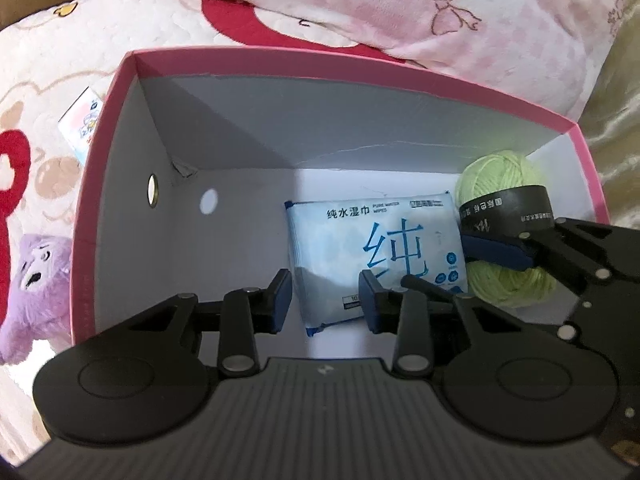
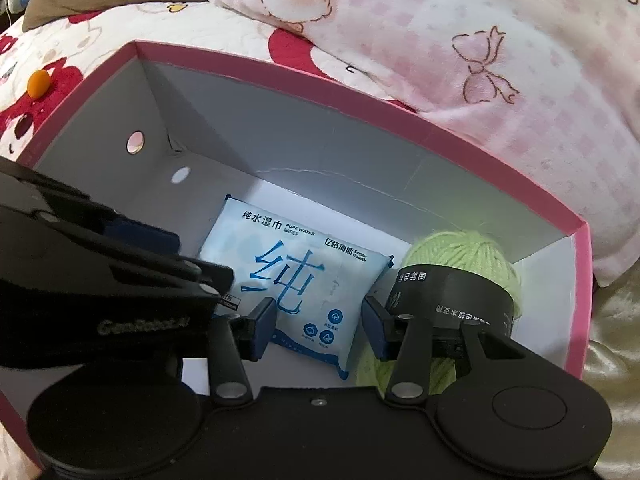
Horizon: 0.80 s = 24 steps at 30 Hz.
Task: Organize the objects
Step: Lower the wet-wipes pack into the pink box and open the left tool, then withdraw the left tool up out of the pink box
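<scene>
A pink box [image 1: 320, 65] with white inner walls stands on the bed. On its floor a blue-and-white wet wipes pack [image 1: 360, 236] [image 2: 288, 252] lies flat. A green yarn ball [image 1: 500, 172] [image 2: 460, 248] with a black band rests against the pack's right side. My left gripper [image 1: 326, 302] [image 2: 204, 260] hangs inside the box over the pack's near left corner, jaws drawn close and holding nothing. My right gripper [image 2: 320, 330] [image 1: 436, 260] stands open over the pack's near right end. Its right finger [image 2: 378, 330] is just in front of the yarn.
A purple plush toy [image 1: 36, 280] and a small printed carton [image 1: 80, 120] lie left of the box on the quilt. An orange ball [image 2: 38, 82] sits further back left. A pink blanket [image 1: 400, 8] is heaped behind the box, and golden fabric [image 1: 616, 100] lies to the right.
</scene>
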Each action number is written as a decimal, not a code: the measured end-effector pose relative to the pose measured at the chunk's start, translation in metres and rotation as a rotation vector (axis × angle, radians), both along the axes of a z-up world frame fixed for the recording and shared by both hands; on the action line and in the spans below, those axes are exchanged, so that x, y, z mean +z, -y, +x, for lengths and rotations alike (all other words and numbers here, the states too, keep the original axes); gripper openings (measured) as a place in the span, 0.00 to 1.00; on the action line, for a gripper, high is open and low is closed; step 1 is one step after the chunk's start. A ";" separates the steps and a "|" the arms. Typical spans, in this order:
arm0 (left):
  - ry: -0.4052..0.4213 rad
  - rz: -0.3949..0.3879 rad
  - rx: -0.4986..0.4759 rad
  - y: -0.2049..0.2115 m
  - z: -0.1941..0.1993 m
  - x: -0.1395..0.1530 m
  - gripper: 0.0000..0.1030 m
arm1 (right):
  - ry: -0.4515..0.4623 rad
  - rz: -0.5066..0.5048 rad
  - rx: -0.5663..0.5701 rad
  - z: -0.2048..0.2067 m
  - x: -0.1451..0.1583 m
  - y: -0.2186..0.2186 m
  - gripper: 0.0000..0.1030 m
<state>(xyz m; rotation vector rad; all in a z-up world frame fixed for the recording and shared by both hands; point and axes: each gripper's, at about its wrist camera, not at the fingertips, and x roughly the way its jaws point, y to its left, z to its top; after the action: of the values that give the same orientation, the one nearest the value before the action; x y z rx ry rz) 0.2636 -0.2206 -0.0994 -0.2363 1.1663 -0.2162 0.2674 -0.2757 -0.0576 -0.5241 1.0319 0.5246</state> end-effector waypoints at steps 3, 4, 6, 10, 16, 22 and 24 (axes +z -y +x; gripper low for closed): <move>0.003 -0.010 -0.030 -0.001 0.000 0.004 0.30 | 0.030 0.026 0.013 -0.010 0.011 0.008 0.49; 0.001 -0.021 -0.039 -0.001 -0.001 0.006 0.30 | 0.019 0.058 0.013 -0.014 0.017 0.013 0.49; 0.010 -0.029 -0.051 -0.002 -0.005 0.013 0.30 | 0.008 0.111 0.010 -0.022 0.027 0.020 0.49; 0.053 -0.025 -0.097 -0.002 -0.018 0.033 0.29 | 0.012 0.196 0.019 -0.042 0.050 0.027 0.50; 0.066 -0.059 -0.151 -0.010 -0.037 0.059 0.30 | 0.060 0.182 -0.068 -0.073 0.071 0.033 0.55; 0.103 -0.063 -0.204 -0.026 -0.060 0.091 0.30 | 0.105 0.250 -0.030 -0.114 0.090 0.033 0.56; 0.120 -0.071 -0.214 -0.033 -0.068 0.102 0.31 | 0.116 0.262 -0.026 -0.122 0.097 0.031 0.57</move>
<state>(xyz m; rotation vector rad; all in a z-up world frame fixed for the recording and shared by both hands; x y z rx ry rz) 0.1961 -0.1877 0.0023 -0.1585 1.0654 -0.4549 0.1456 -0.3071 0.0398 -0.3048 0.8428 0.5895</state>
